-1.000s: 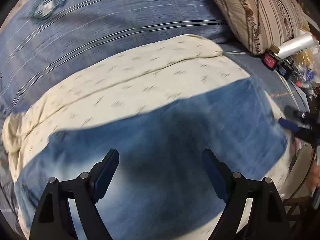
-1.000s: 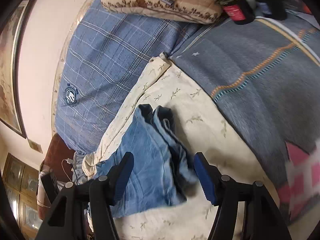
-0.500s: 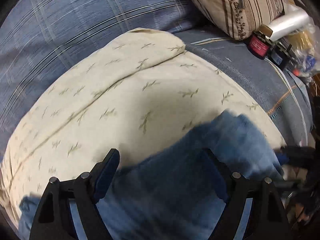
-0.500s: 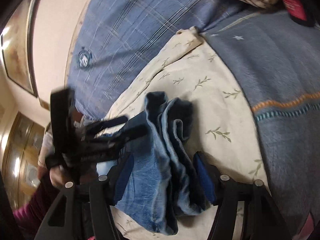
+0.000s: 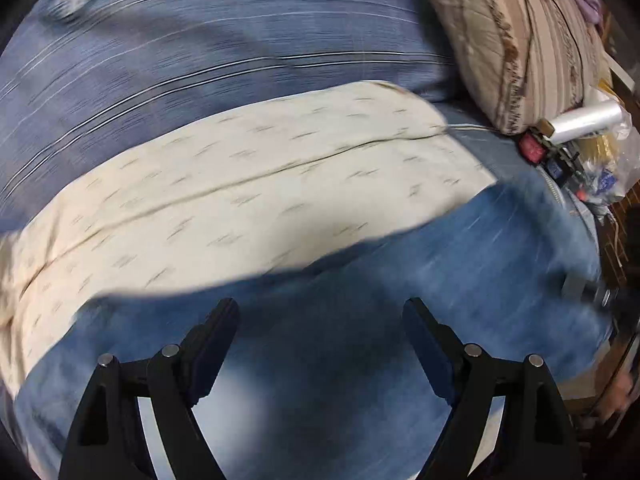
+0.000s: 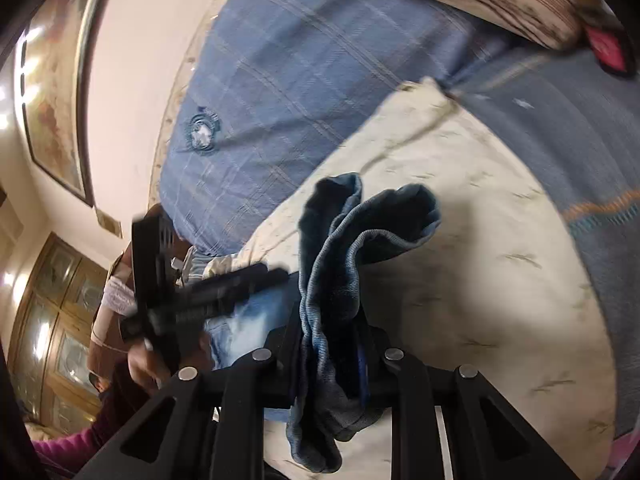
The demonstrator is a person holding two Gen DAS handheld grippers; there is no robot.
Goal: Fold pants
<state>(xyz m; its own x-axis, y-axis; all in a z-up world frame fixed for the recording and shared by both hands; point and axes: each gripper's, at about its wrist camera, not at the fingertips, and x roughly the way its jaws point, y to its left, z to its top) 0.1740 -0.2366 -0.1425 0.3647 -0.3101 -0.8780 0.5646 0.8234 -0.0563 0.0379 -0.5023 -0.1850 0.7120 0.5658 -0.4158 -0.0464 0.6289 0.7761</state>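
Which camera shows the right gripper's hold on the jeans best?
Right wrist: the right gripper has its jaws shut on bunched jeans. Left wrist shows only blurred denim; that grip sits at its blurred right edge.

The pants (image 5: 400, 320) lie on a sheet (image 5: 240, 184) spread over the bed (image 5: 200, 40). Behind the sheet, at the right, a pillow (image 5: 520, 40) rests on the bed. The right gripper (image 6: 328, 344) sits at the pants' bunched end (image 6: 344, 240), with the left gripper (image 6: 208, 292) to its left.

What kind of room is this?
Most likely a bedroom: the jeans lie on a bed with a cream sheet, a blue plaid blanket and a striped pillow.
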